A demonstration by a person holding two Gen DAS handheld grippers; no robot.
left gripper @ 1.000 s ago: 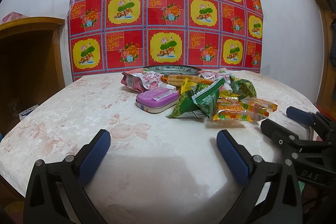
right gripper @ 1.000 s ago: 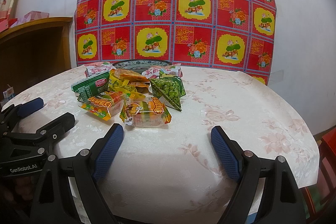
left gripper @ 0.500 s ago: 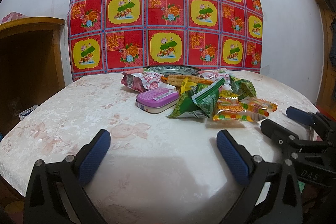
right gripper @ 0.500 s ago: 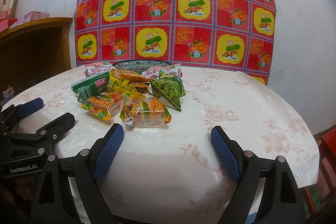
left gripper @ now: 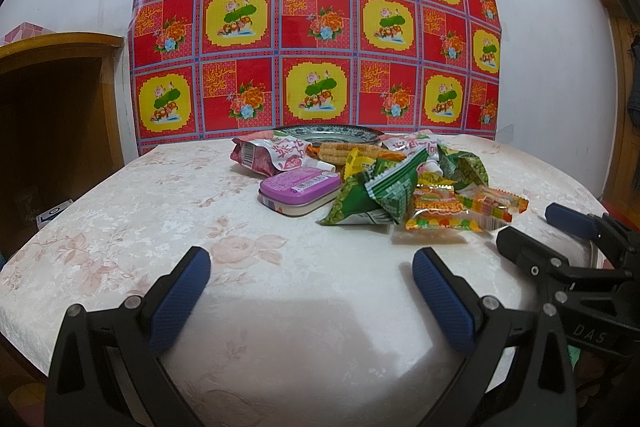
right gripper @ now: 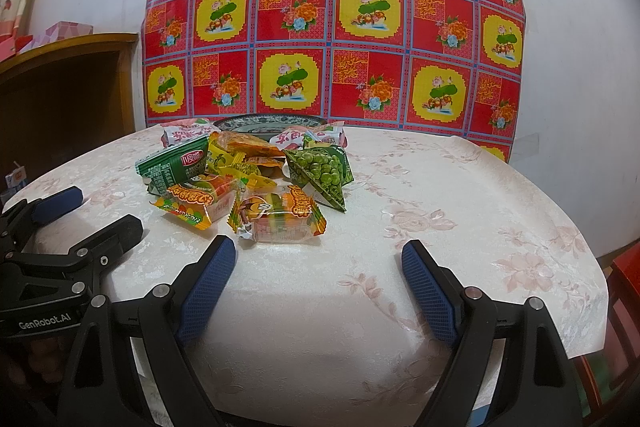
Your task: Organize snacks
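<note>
Both grippers, left gripper (left gripper: 308, 267) and right gripper (right gripper: 316, 259), spread wide, holding nothing. Snack pile (right gripper: 248, 179): crinkly mixed packets heaped mid-table (right gripper: 460, 227), touching plate (right gripper: 256, 125). Bare cloth all round.

Left gripper (left gripper: 308, 277) and right gripper (right gripper: 318, 261) hover side by side, level, each with jaws spread wide, gripping nothing

- The left gripper (right gripper: 86, 209), seen from the right wrist camera, carries the white words "GenRobot.AI" on its black body.
- The right gripper (left gripper: 536, 229), seen from the left wrist camera, shows the letters "DAS".
- The print on the snack packets (right gripper: 276, 215) is too small to read.
</note>
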